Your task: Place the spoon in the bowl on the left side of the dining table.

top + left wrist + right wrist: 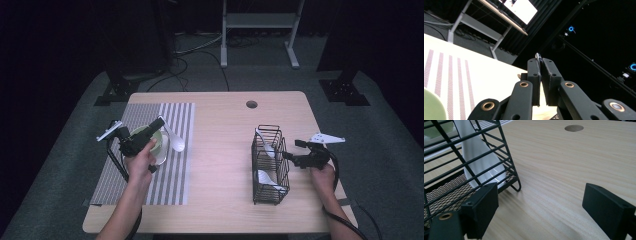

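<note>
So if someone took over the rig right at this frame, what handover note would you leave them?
Left gripper: shut on a white spoon, held over the striped placemat beside the green bowl.
Right gripper: open, holding nothing, beside the black wire basket on its right.
Basket: two more white spoons inside, one at the far end, one at the near end.
Done, apparently: one spoon out and at the bowl.
Left, probably: set it down; the two in the basket remain.

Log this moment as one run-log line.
left gripper: shut on white spoon, over green bowl | right gripper: open, beside wire basket | basket: two spoons
</note>
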